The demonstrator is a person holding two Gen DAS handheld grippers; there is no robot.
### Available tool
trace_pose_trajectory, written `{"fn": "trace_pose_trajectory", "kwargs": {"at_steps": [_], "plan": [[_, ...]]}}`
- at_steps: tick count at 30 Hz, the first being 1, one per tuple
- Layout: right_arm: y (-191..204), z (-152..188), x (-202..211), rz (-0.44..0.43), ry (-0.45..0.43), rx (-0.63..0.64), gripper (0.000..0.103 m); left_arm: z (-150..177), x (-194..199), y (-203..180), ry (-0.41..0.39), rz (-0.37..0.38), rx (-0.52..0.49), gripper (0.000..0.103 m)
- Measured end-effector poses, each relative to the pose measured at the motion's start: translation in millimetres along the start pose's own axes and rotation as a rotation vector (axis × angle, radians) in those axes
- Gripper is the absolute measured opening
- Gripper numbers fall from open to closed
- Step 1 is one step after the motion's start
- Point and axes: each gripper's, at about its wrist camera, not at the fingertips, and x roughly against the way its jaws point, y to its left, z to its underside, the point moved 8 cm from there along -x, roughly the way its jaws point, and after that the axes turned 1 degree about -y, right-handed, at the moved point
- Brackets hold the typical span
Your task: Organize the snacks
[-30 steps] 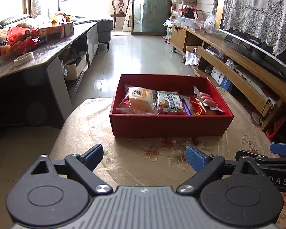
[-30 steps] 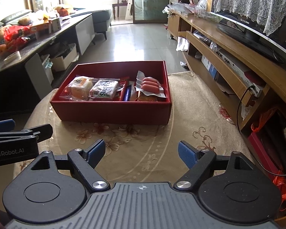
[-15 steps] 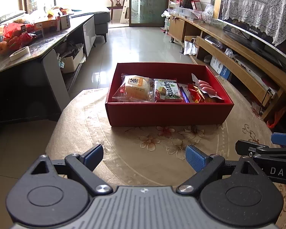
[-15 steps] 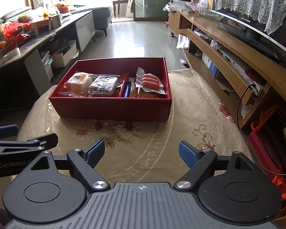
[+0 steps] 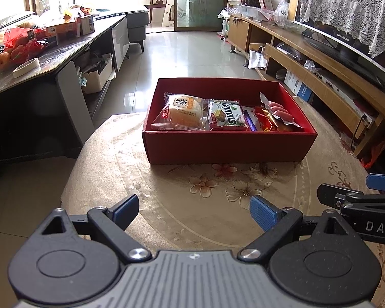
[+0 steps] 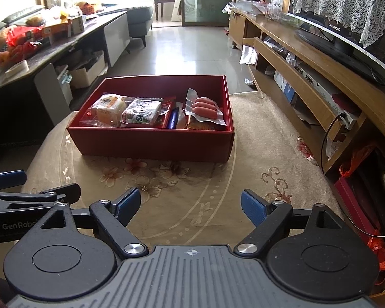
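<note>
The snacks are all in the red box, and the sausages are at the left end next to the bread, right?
Not quite. In the right wrist view the sausages lie at the right end of the red box, and the bread is at the left end.

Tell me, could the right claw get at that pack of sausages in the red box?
Probably yes. The right claw stands open and empty, the pack of sausages lies on top at the box's right end, and only bare tablecloth lies between.
</note>
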Motion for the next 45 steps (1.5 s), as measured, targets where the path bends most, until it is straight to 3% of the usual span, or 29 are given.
{"fn": "trace_pose_trajectory", "kwargs": {"at_steps": [45], "plan": [[3.1, 1.5, -4.4, 0.000, 0.018, 0.017, 0.090, 3.2, -3.3, 0.9, 0.017, -0.012, -0.001, 0.091]]}}
